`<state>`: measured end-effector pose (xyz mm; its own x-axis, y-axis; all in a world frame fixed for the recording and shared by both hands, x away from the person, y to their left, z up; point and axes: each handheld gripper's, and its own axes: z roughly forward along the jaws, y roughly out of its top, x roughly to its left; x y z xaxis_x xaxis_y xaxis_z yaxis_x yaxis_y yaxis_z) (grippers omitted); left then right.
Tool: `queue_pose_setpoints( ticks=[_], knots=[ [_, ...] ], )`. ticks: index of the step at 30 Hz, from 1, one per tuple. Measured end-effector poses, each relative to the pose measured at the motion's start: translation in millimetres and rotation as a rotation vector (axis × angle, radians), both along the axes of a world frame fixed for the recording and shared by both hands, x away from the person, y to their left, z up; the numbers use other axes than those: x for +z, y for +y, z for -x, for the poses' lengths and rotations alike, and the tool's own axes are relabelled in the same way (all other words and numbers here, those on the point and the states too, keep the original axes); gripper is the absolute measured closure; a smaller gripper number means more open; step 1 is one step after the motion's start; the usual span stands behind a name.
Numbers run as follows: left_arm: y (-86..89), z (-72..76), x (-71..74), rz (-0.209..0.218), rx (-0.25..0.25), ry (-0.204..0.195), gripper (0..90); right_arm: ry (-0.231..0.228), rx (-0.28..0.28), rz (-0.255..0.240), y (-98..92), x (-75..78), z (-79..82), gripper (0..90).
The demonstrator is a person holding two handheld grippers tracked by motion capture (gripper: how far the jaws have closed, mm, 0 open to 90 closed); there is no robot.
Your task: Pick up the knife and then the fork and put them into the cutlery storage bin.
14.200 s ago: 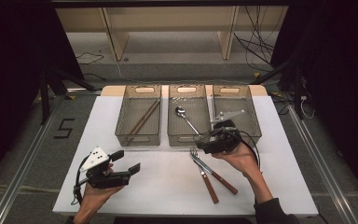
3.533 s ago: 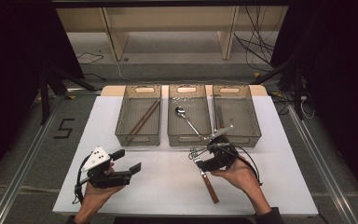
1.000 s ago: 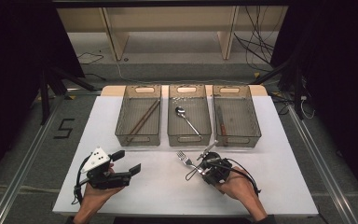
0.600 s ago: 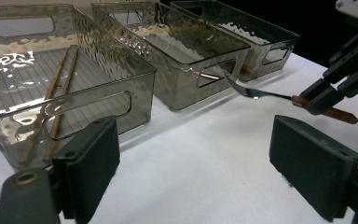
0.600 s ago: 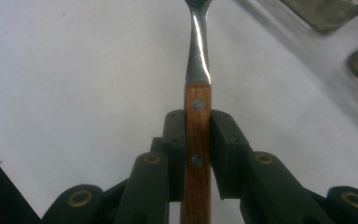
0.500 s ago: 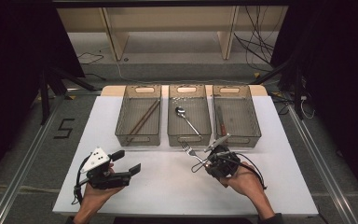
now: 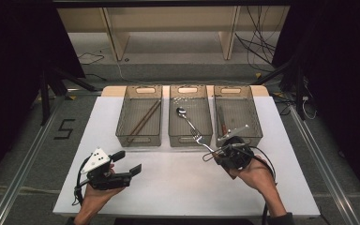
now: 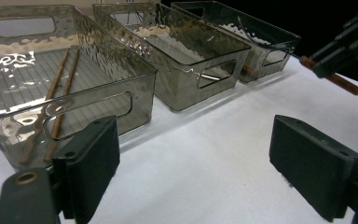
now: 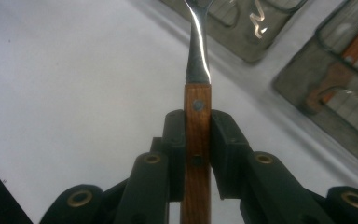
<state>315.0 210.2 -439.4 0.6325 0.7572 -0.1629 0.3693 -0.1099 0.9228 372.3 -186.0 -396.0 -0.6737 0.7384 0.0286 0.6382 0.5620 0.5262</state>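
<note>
Fork (image 7: 201,141) near middle bin (image 7: 190,115)

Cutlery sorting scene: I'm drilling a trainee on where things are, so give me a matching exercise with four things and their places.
Things:
1. fork
2. spoon
3. chopsticks
4. knife

Places:
A. in the left bin
B. in the right bin
C. clamped in the right gripper, off the table
D. in the middle bin

Pairs: 1-C, 2-D, 3-A, 4-B
</note>
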Motion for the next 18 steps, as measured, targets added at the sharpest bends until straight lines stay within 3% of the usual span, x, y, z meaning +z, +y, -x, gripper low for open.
queue_pose_setpoints(
  ticks=[8, 18],
  knots=[
    [0.4, -0.5, -0.2, 0.002, 0.002, 0.003, 15.8, -0.036, -0.053, -0.037, -14.8, 15.2, -12.4, 77.6],
    [0.2, -0.9, -0.6, 0.012, 0.006, 0.002, 15.8, -0.075, -0.145, -0.063, -31.7, 35.6, -45.7, 77.6]
  ],
)
